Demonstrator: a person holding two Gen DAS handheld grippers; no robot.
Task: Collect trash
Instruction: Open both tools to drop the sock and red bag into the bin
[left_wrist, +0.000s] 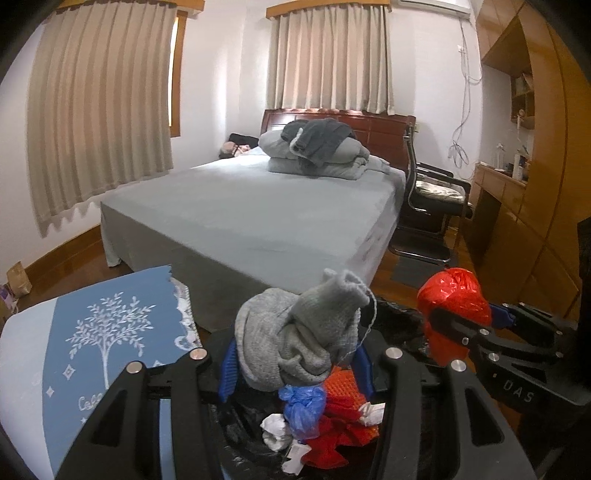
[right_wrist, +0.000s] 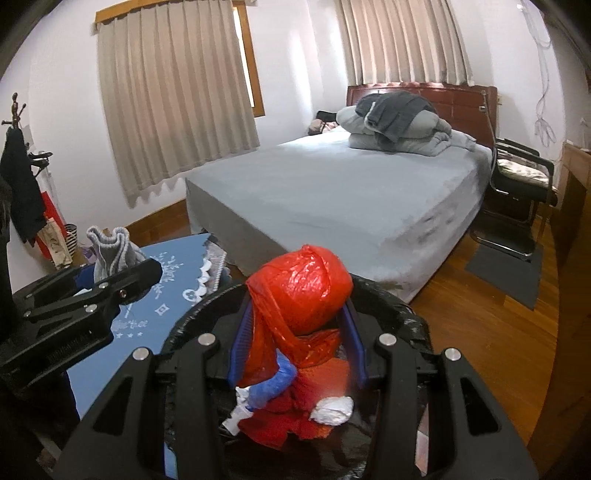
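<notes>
At the bottom centre of the left wrist view we see our left gripper (left_wrist: 295, 354) closed on a grey sock (left_wrist: 291, 332). The sock fills the gap between the blue pads (left_wrist: 228, 373) and bulges up above them, its cuff pointing to the upper right.

Below it, at the bottom of the frame, lies the bin (left_wrist: 236, 432) with its black liner. Inside we make out a blue bag (left_wrist: 301, 410), red mesh (left_wrist: 343, 424) and white paper wads (left_wrist: 275, 434). The sock hangs right above this heap.

At the bottom centre of the right wrist view, our right gripper (right_wrist: 297, 332) is clamped on a red bag (right_wrist: 306, 291). The tied bundle sits between the fingers and swells above them, while a loose tail drops at the left, beside the left pad. It too hangs over the bin (right_wrist: 413, 314), above the same red and blue trash.

Each gripper shows in the other's view: the right one at the right edge of the left wrist view, the left one at the left edge of the right wrist view. They stand side by side, near each other.

To the left of the bin lies a blue cloth (left_wrist: 110, 325) with a white tree print. Beyond, in mid-frame, stands a bed (left_wrist: 258, 206) with folded bedding at its head. A chair (left_wrist: 432, 199) stands to the right of the bed, and curtains (left_wrist: 103, 99) hang along the top of the frame.
</notes>
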